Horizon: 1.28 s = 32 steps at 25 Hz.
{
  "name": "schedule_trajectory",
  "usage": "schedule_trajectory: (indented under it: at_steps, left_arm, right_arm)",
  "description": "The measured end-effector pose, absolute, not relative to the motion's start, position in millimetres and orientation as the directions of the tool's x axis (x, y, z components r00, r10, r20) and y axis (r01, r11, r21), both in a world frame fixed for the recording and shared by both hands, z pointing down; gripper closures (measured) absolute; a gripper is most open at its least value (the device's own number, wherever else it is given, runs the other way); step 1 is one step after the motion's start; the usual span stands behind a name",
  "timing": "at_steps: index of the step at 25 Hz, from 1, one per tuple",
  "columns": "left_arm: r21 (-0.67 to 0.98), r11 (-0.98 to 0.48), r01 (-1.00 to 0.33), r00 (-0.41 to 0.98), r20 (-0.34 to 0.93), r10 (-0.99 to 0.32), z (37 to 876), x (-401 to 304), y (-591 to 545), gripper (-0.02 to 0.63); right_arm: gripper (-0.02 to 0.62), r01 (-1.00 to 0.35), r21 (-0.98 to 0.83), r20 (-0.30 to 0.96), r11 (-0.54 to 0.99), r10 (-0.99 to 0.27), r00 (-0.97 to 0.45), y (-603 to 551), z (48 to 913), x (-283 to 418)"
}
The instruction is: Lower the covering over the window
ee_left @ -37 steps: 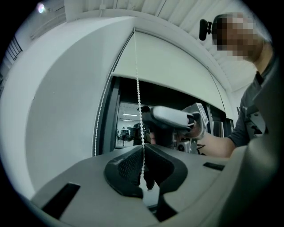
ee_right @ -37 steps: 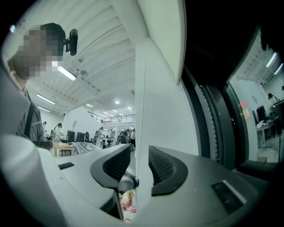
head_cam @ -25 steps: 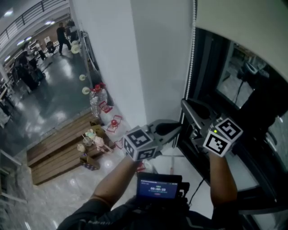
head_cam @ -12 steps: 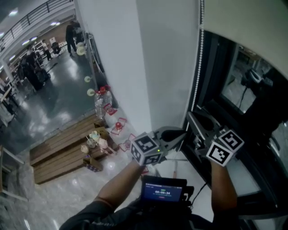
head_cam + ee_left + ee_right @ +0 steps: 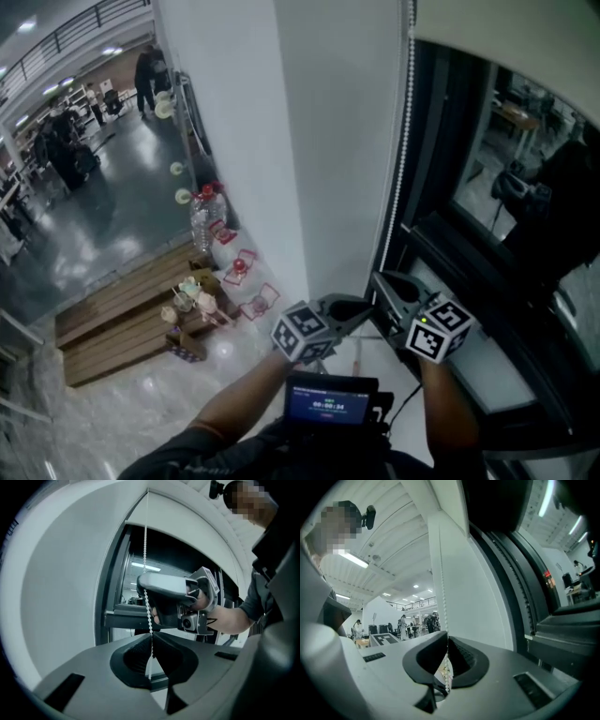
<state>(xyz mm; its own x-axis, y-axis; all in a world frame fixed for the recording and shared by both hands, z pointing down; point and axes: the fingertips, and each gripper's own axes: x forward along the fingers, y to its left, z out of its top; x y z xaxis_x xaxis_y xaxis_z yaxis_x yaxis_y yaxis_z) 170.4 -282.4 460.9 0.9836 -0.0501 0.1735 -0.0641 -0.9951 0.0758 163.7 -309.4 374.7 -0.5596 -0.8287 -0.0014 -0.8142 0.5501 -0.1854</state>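
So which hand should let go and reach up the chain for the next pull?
Left, probably. Both claws are shut on the chain, but the left claw grips it just below the right claw, so the right can hold the chain while the left goes up.

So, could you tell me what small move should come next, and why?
Probably open the right gripper and re-grip the bead chain higher: it and the left gripper clamp the chain low down, while the roller blind covers only the top of the window.

blind [image 5: 511,42]: cream, rolled up high | bead chain [image 5: 400,141]: white, hangs straight down
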Motion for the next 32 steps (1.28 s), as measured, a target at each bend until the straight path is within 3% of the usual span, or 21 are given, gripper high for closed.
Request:
schedule_trajectory:
  at_steps: [7,12,20,23,26,32]
  left_arm:
    - [0.1,-0.984,-0.145,0.98,0.155,-0.129,455.0,157.6,-297.6,0.566]
    - [0.138,-0.974,-0.179,0.983,-0.003,-0.182,388.9,137.6,-313.1,0.561]
    - [0.046,-0.997,-0.061,0.978,-0.198,-0.069,263.9,164.3,-307.0,0.531]
    - [0.02,-0.999,-0.04,0.98,-0.197,-0.043,248.1,174.4,-301.0,0.531]
    - [0.0,-0.997,-0.075,0.983,-0.166,-0.074,247.6,180.9,-303.7,0.591]
    - [-0.036,-0.993,-0.108,0.98,-0.172,-0.101,252.3,179.3,-309.3,0.598]
  right_arm:
    - [0.584,-0.824,-0.2,0.01,0.529,-0.84,-0.542,-307.4,377.4,173.6]
    - [0.584,-0.819,-0.197,0.015,0.538,-0.834,-0.552,-306.3,378.4,172.7]
    - [0.584,-0.799,-0.198,0.001,0.567,-0.815,-0.579,-300.7,378.7,160.7]
    - [0.584,-0.797,-0.199,0.004,0.57,-0.813,-0.582,-297.8,379.1,159.4]
    - [0.584,-0.801,-0.193,0.004,0.566,-0.816,-0.578,-296.9,377.8,160.3]
    - [0.584,-0.8,-0.199,0.016,0.566,-0.814,-0.58,-297.4,379.5,161.8]
